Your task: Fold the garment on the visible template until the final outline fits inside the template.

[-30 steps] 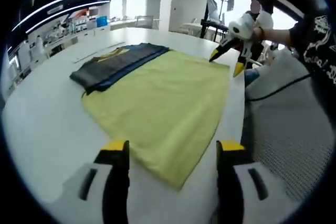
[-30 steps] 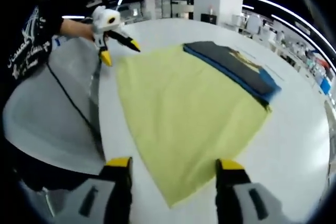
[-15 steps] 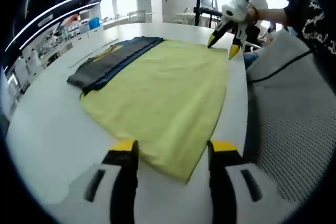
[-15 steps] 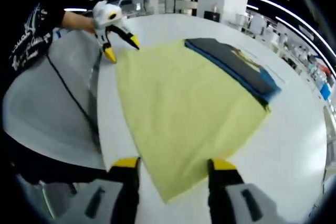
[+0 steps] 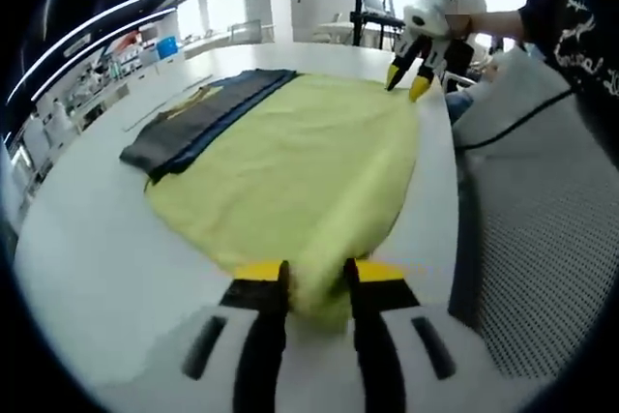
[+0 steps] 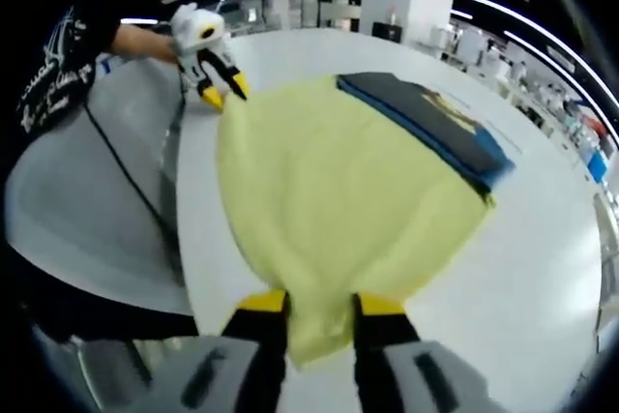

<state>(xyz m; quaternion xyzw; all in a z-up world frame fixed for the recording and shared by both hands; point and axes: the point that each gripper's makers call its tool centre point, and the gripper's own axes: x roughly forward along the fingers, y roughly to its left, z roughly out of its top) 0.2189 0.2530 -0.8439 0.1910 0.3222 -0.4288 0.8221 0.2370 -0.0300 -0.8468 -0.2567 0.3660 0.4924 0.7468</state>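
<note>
In the left gripper view we see our left gripper (image 5: 311,274), black jaws with yellow tips, closed on the near corner of a pale yellow-green cloth garment (image 5: 290,166); the cloth bunches into a small fold between the two tips and spreads away from them across a round white table (image 5: 87,239); in the same view our right gripper (image 5: 408,77), white-bodied with yellow-tipped jaws, sits at the far right corner of the cloth, its tips close together and down on the fabric edge, a hand (image 5: 484,24) behind it; along the far left edge of the yellow cloth lies a dark grey folded garment with a blue band (image 5: 198,115), touching or slightly overlapping that edge, we cannot tell which; to the right of the table stands a grey mesh-backed chair (image 5: 537,239). In the right gripper view the right gripper (image 6: 320,304) is clamped on its own near corner of the yellow-green cloth (image 6: 338,191), which puckers between the jaws and lifts a little off the white table (image 6: 542,268); the left gripper (image 6: 221,84) shows at the far left corner, tips together on the cloth; the dark grey and blue garment (image 6: 435,128) lies along the far right edge; the grey chair (image 6: 87,210) stands to the left, with a black cable (image 6: 131,191) running across it.
</note>
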